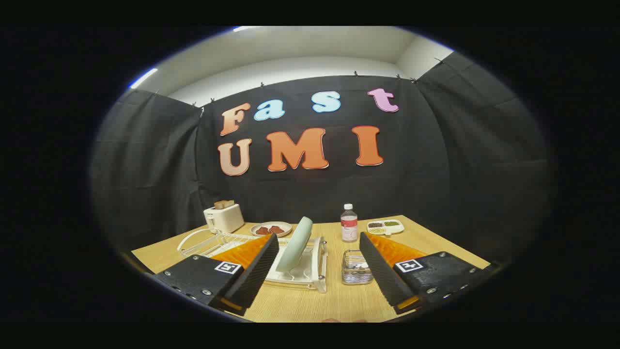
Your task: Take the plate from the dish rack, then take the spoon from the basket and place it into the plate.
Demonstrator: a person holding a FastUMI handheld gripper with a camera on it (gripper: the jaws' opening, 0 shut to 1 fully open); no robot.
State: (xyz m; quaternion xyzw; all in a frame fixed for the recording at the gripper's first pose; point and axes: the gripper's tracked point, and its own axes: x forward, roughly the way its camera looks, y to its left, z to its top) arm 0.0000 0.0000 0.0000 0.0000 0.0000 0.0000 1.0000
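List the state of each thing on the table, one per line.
plate: upright on edge in the dish rack
basket: standing beside the rack, contents unclear
bottle: upright, capped
toaster: bread sticking up
gripper: jaws wide open, holding nothing

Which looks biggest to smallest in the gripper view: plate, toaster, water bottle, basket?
1. plate, standing on edge in the dish rack
2. toaster
3. basket and water bottle: too alike to rank, and the basket sits nearer.
Tool open.
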